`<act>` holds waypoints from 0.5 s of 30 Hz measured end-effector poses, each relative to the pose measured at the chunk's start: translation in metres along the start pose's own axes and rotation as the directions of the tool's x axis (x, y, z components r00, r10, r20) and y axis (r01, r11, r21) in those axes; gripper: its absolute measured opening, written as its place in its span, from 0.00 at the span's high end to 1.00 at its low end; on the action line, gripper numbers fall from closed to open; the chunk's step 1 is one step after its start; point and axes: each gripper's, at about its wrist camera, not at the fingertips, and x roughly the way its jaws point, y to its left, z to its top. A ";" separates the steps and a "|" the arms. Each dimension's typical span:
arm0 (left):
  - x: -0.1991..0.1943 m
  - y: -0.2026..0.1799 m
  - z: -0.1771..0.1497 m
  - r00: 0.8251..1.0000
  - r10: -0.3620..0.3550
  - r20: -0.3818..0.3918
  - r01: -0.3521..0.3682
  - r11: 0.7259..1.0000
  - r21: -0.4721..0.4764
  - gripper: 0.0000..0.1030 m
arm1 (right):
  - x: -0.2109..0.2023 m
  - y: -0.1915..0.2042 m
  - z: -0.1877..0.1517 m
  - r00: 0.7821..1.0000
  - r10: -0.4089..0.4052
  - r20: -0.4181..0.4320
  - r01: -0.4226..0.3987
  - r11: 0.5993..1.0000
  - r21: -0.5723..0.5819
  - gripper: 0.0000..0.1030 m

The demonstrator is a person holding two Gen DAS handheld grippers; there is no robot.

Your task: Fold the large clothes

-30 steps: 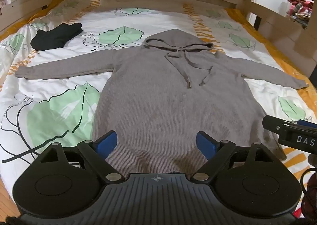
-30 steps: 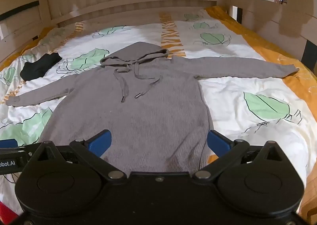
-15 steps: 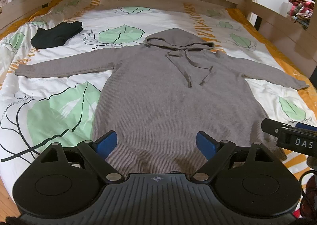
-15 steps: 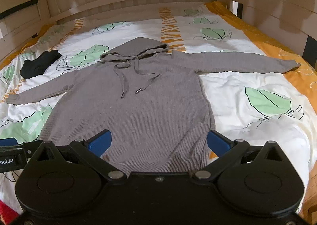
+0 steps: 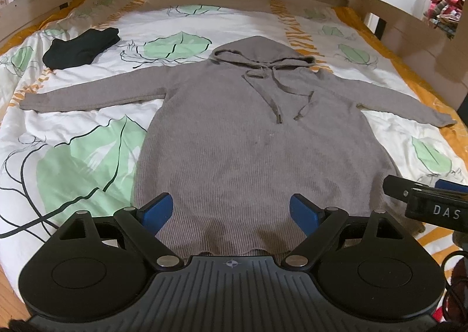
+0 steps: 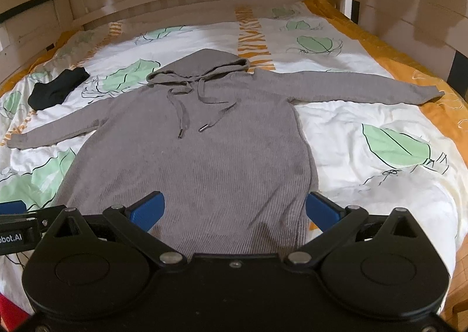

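Long grey ribbed-knit hoodie [image 5: 257, 150] looks soft and floppy; both grippers [image 5: 231, 210] [image 6: 234, 212] gape empty, best pinching a sleeve cuff

1. The grey hoodie [image 5: 248, 141] has its bottom hem tucked out of sight behind the left gripper [image 5: 231, 210] body.
2. Same from the right gripper [image 6: 234, 210]: hem hidden.
3. The black bundle [image 5: 82, 48], far left, is too small to identify.

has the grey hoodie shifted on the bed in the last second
No. The hoodie lies spread as before, its hood still beside the orange stripe on the bedspread.
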 end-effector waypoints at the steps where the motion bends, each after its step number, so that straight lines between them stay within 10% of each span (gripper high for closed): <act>1: 0.000 0.000 0.000 1.000 0.001 -0.001 -0.001 1.000 0.001 0.16 | 0.001 0.000 -0.001 1.000 0.000 -0.002 0.000 1.000 0.000 0.00; 15: 0.001 0.000 0.000 1.000 0.002 -0.008 -0.002 1.000 0.005 0.16 | 0.002 -0.001 -0.001 1.000 -0.005 -0.015 0.005 1.000 -0.004 0.00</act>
